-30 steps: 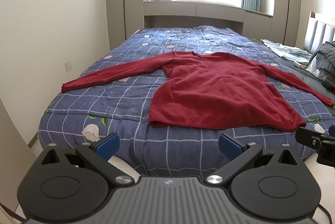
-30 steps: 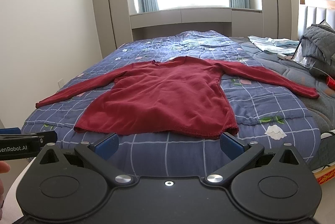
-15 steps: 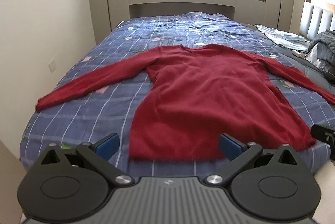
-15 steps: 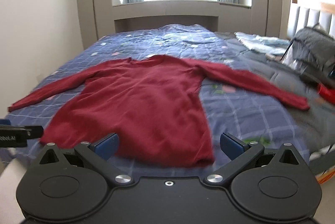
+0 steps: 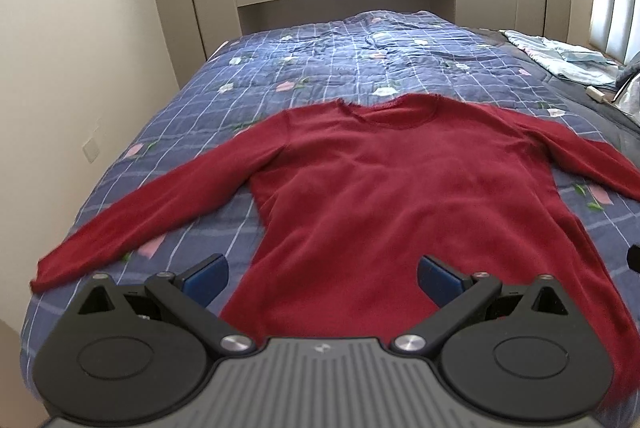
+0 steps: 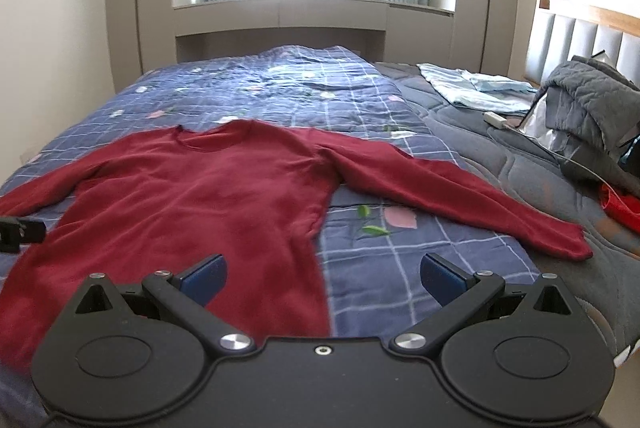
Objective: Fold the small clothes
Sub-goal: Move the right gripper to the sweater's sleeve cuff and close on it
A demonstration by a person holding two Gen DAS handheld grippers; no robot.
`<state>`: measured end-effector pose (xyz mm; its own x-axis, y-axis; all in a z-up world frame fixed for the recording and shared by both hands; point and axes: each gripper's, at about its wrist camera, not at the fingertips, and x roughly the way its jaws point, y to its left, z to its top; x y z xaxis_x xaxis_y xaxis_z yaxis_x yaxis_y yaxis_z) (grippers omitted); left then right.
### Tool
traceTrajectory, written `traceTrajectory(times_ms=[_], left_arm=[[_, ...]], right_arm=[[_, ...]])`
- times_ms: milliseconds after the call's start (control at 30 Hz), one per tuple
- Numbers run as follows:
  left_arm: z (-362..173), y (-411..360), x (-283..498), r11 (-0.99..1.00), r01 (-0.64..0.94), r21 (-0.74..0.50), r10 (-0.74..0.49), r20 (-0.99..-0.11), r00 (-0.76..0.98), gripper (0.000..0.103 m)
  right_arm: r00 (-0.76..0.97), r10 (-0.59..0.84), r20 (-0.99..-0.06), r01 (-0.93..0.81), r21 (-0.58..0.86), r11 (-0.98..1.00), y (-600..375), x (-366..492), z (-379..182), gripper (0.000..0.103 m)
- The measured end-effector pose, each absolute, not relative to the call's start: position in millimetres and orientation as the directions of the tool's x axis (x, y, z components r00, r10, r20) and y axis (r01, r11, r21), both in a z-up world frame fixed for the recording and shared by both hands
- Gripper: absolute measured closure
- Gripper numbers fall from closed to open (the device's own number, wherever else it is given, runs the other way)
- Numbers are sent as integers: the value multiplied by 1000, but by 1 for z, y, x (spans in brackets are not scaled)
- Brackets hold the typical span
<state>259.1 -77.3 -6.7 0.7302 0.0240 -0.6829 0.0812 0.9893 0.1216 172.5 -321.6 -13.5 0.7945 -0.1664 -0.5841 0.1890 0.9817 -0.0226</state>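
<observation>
— Where's the red long-sleeved sweater [image 5: 400,195]?
— Flat on the blue checked quilt [image 5: 340,59], sleeves spread.
— And the grippers?
— Left gripper [image 5: 320,278] and right gripper [image 6: 322,278] both hover over the sweater's hem, fingers wide apart, holding nothing.

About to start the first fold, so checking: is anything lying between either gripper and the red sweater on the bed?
Nothing visible. The left gripper and right gripper are both open above the hem of the red sweater, which lies flat on the blue quilt with nothing on it.
</observation>
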Motion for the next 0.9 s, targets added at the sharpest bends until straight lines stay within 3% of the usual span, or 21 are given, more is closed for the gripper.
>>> traceTrajectory(times_ms=[500, 700, 900], left_arm=[[-24, -175, 391, 983, 146, 109, -31, -689, 724, 0], [-50, -212, 444, 976, 179, 121, -53, -670, 740, 0], [-79, -232, 479, 982, 172, 74, -77, -681, 728, 0]], right_arm=[[748, -268, -607, 331, -9, 943, -414, 243, -56, 0], [734, -334, -591, 476, 98, 874, -479, 245, -67, 0], [664, -373, -648, 634, 224, 740, -550, 239, -81, 0]])
